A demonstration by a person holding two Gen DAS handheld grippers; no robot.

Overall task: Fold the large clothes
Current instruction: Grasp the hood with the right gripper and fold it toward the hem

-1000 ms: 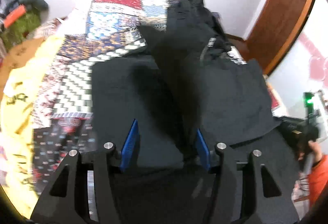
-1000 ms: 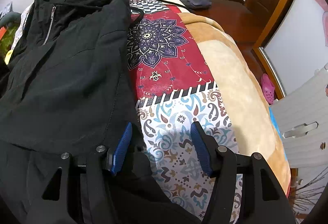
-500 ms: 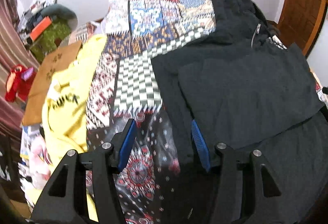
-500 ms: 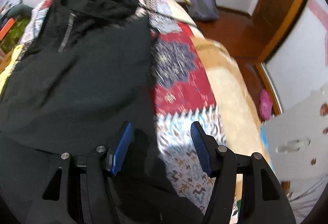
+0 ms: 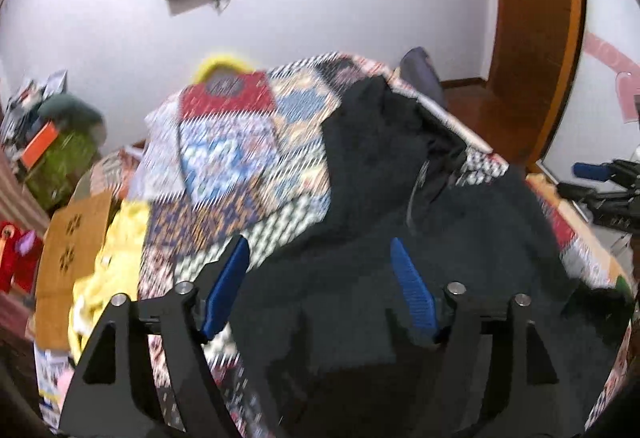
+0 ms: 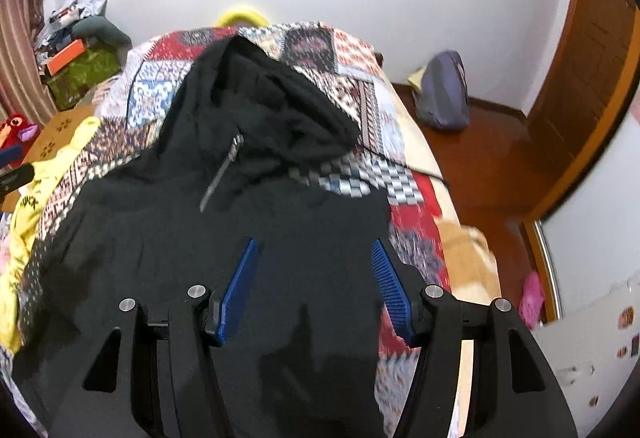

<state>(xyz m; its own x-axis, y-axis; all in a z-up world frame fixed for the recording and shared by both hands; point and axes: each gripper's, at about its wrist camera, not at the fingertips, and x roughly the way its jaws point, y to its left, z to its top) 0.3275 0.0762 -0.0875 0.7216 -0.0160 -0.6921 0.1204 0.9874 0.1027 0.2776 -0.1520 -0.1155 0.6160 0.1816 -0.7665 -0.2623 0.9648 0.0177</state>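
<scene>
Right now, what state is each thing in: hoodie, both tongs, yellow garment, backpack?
Black zip-up hoodie: spread on patchwork bedspread, zipper partly closed.
Left tongs: opening, holding nothing.
Right tongs: open, empty.
Yellow garment: crumpled at bed edge.
Grey-purple backpack: upright on floor.

Black hooded jacket (image 6: 248, 205) spread on patchwork bedspread (image 6: 360, 77), right hand-held gripper (image 6: 316, 278) above, jaws apart, empty

You've got a black hoodie (image 6: 256, 222) with a silver zip, spread over a patchwork bedspread (image 6: 360, 53) of red, blue, white and checkered squares. Yellow garment (image 6: 36, 193) with black lettering at the left edge, purple-grey backpack (image 6: 442, 93) upper right, reddish-brown wooden door (image 5: 536, 37), blue pads (image 6: 240, 286) on your black hand-held gripper.
</scene>
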